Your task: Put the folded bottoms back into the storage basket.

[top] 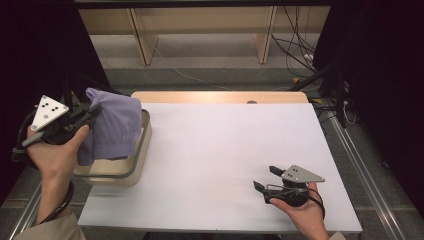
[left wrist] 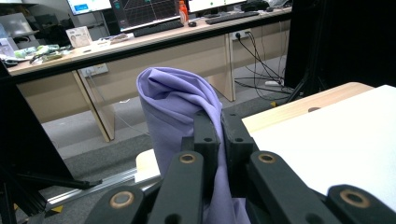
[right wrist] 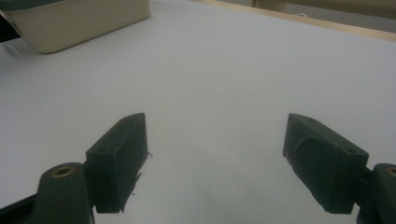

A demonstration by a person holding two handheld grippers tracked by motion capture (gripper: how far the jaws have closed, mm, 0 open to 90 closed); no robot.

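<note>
Lavender cloth (top: pixel 114 125), a soft folded garment, hangs from the left gripper (top: pixel 92 111) at the left edge of the table, draped over the near-left part of a cream basket (top: pixel 142 150). In the high view, the cloth's upper edge is bunched at the jaw tips and its lower part falls into the basket, which has a grey rim and stands at the far-left corner of the white tabletop (top: pixel 220 155). The left hand (top: pixel 55 150) grasps the gripper body from below, and the grey three-cornered plate sits on top of it.

In the left gripper view, the two black jaws stand nearly together, pinching a fold of the cloth (left wrist: pixel 180 107) between them; the fabric rises above the jaw tips and also runs down between the jaw arms. Behind it lie a wooden table edge (left wrist: pixel 299 105), a grey floor and a long desk with monitors.

The right gripper (top: pixel 266 179) rests low over the near-right part of the tabletop, held by the right hand (top: pixel 302 210), well apart from the cloth and the basket. In the right gripper view, its jaws stand wide apart with bare white tabletop (right wrist: pixel 215 84) between them, and the basket's cream wall (right wrist: pixel 79 21) appears at the far left.
</note>
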